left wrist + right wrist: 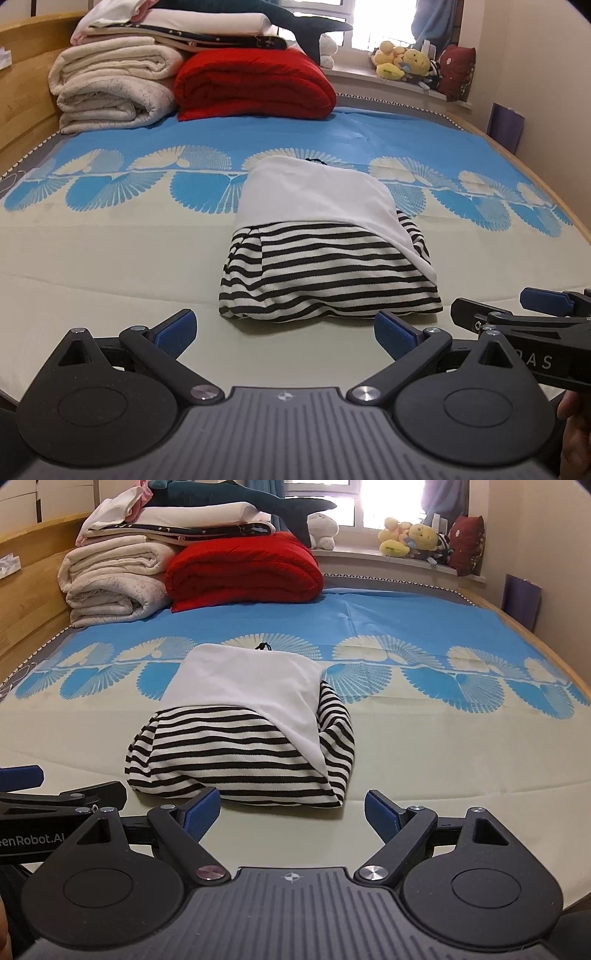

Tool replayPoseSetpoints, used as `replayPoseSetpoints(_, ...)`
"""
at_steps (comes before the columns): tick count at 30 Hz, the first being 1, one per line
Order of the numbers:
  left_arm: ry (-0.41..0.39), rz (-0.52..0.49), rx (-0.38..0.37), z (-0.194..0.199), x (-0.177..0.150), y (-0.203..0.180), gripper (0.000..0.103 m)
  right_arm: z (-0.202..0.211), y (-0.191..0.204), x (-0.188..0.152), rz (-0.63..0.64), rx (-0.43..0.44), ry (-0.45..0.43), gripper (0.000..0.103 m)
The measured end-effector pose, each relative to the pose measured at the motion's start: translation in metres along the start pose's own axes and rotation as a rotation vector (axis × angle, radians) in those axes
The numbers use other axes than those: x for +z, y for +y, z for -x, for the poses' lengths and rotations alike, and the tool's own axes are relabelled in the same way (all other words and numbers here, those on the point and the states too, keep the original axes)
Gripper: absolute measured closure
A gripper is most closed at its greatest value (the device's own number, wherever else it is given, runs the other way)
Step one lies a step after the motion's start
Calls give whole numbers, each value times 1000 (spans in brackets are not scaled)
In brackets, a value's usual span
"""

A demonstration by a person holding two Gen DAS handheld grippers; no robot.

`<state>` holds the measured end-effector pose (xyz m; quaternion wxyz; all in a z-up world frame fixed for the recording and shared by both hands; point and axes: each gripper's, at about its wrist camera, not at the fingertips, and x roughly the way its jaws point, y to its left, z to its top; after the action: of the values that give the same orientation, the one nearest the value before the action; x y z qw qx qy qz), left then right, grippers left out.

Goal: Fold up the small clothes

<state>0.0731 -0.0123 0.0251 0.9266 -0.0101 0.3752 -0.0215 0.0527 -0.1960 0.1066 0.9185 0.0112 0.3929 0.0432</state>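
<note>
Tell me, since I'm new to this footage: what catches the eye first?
The folded striped garment with a white layer over its top lies mid-bed, just ahead of the open left gripper and right gripper. Behind it, a bright red quilt sits beside stacked cream blankets near the headboard.

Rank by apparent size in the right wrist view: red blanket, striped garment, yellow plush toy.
1. striped garment, though it lies nearest the camera, so its lead over the blanket is unsure.
2. red blanket.
3. yellow plush toy, clearly smallest.
</note>
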Motion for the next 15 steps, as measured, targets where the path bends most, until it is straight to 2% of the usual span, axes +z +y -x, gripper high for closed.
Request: replayPoseSetpoints(15,3,-2,-5,-4,0,-3,1,-4,-1,0,-4,-23,15,17)
